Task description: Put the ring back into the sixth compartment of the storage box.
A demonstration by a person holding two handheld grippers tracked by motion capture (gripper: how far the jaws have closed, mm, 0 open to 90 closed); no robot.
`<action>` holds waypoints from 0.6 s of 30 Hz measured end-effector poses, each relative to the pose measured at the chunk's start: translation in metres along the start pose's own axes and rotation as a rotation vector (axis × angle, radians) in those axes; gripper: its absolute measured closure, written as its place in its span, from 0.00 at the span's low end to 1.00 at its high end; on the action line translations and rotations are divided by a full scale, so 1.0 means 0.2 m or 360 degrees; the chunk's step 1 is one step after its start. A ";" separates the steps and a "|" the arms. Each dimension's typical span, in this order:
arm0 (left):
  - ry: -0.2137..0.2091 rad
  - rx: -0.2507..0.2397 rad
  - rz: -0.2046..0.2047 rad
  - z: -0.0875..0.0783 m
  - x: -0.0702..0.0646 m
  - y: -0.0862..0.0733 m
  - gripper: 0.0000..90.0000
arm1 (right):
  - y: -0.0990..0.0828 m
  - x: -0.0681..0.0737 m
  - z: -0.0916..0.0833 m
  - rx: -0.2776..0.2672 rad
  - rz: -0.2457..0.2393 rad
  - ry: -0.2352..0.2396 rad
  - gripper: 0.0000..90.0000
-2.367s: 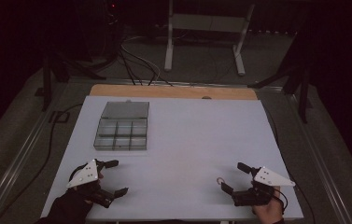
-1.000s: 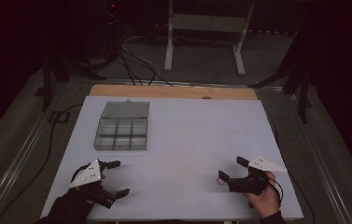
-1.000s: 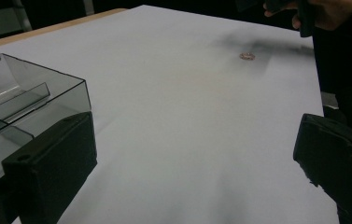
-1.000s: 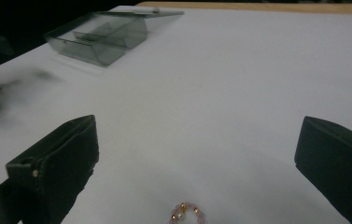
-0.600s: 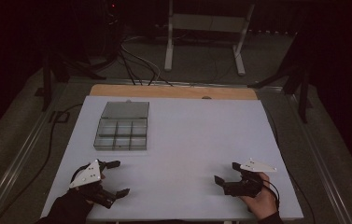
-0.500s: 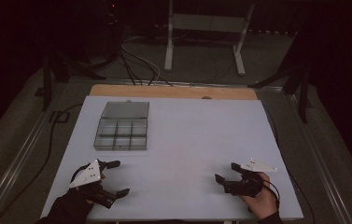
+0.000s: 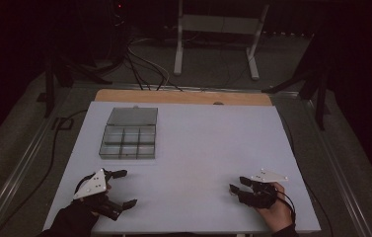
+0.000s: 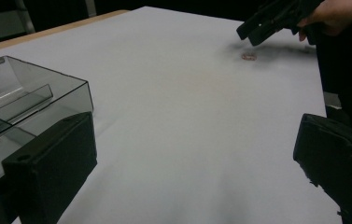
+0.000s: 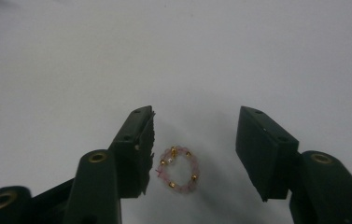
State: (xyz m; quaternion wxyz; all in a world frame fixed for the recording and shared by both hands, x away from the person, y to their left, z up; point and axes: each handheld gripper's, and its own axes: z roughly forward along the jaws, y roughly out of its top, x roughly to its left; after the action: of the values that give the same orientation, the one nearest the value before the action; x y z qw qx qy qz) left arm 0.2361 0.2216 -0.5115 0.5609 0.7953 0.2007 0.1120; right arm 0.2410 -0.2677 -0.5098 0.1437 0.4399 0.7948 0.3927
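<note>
- left gripper rests at the near left of the white table, jaws wide apart, holding nothing.
- clear compartment box sits beyond it.
- right gripper, jaws just closing and half open, straddles a small bead ring lying flat near the right edge, not yet pinched.
- dark floor, cables behind.

clear compartment box on white table, floor cables, metal stand

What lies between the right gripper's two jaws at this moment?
In the right gripper view, a small beaded ring lies flat on the white table between the jaws of the right gripper, which have just been closing and do not yet press it.
</note>
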 end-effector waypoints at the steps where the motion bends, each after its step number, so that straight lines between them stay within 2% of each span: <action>1: 0.0001 0.0004 0.0001 0.00 0.00 0.00 0.00 | 0.00 0.00 0.01 0.0014 -0.0003 0.0002 0.54; 10: -0.0008 0.0013 -0.0002 0.00 0.00 0.00 0.00 | -0.01 0.01 0.02 0.0071 -0.0033 -0.0037 0.70; 18: -0.0014 0.0012 -0.0007 0.01 0.00 0.00 0.00 | -0.01 0.03 0.05 0.0128 -0.0113 -0.0081 0.81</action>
State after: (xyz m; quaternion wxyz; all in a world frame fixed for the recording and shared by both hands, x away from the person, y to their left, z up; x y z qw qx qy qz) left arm 0.2364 0.2207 -0.5123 0.5591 0.7975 0.2003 0.1066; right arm 0.2420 -0.2590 -0.5178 0.1598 0.4267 0.8210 0.3438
